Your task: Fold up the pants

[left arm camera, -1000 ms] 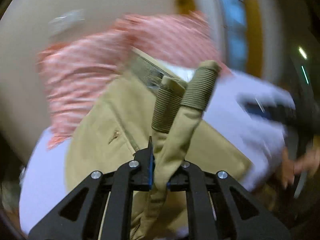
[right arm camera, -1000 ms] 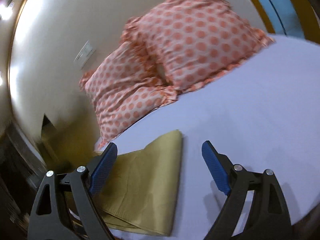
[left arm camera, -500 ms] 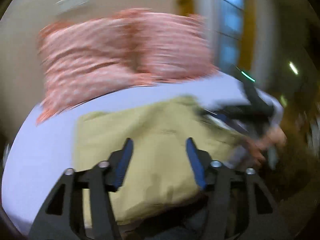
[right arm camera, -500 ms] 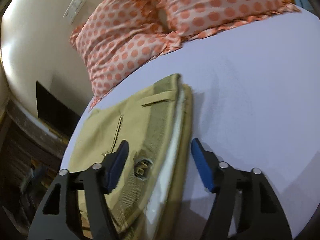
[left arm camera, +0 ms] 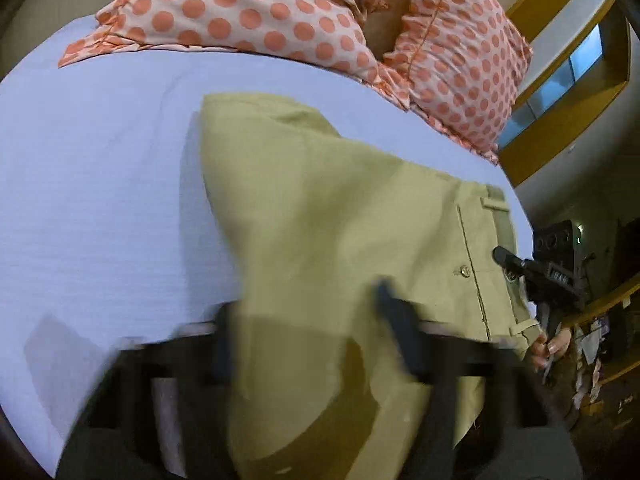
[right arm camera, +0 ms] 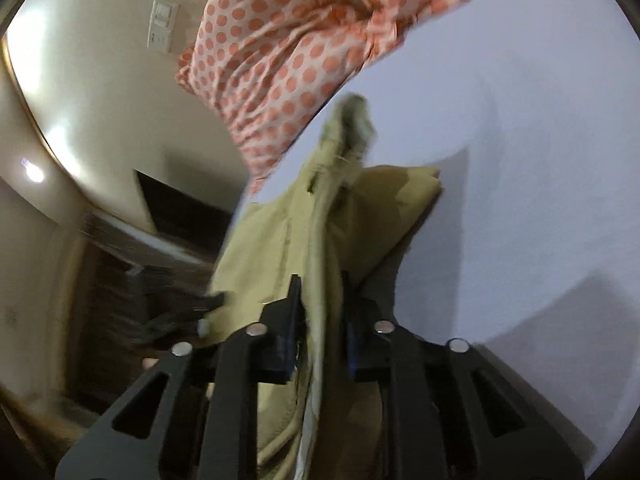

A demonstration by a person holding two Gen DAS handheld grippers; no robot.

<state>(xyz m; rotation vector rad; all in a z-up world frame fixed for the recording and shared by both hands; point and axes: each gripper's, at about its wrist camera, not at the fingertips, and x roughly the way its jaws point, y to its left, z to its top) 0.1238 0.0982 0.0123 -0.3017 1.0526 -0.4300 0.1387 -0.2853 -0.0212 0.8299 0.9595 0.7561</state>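
Left gripper (left arm camera: 308, 320) is sitting low over the pants (left arm camera: 328, 216), jaws spread either side of the near folded edge, not clamping anything; heavy blur there, so contact is unclear. Likely lining up to take that edge for the next fold. Pants are lying folded on the sheet (left arm camera: 100, 184), waistband and pocket button facing right. Right gripper (right arm camera: 320, 324) is pinching the waistband end and raising it off the sheet, presumably to carry it over. Pillows (left arm camera: 280, 12) are lying beyond the pants, apart from them; nothing is blocking the fold path.
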